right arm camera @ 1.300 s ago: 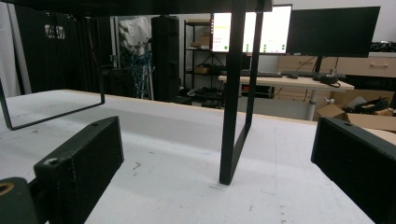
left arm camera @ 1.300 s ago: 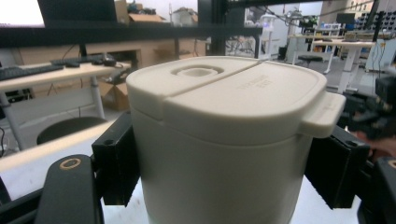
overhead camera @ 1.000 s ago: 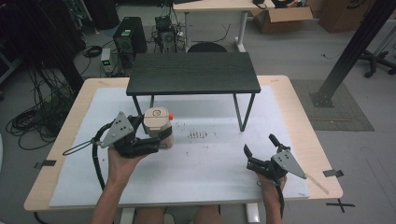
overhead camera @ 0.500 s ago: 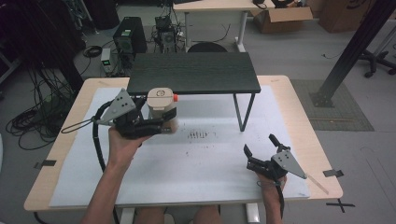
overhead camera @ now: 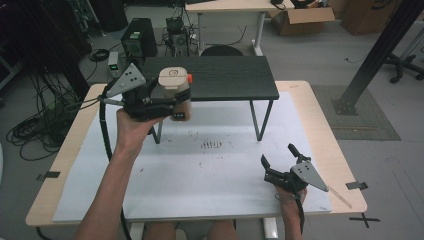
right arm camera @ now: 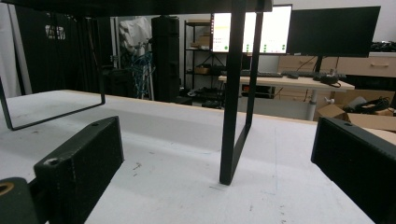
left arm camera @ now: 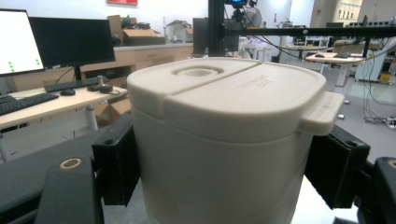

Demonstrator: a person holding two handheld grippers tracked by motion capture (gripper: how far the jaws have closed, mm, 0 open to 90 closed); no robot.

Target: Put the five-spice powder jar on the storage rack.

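A cream lidded container (overhead camera: 175, 95) with a small orange tab is held in the air at the left end of the black raised shelf (overhead camera: 225, 77). My left gripper (overhead camera: 167, 102) is shut on the container's sides, at about shelf height. In the left gripper view the container (left arm camera: 224, 135) sits upright between the two black jaws, its flip lid closed. My right gripper (overhead camera: 279, 162) rests low near the table's front right, open, nothing between its jaws. The right gripper view looks under the shelf at one of its black legs (right arm camera: 236, 93).
A white mat (overhead camera: 210, 165) covers the wooden table (overhead camera: 325, 130), with small dark marks at its middle. The shelf stands on thin black legs (overhead camera: 261, 120) at the back centre. Beyond the table lie cables, computer cases and cardboard boxes on the floor.
My left gripper has lifted the container up and away from the mat, up to the shelf's left end. The right gripper has stayed in place.
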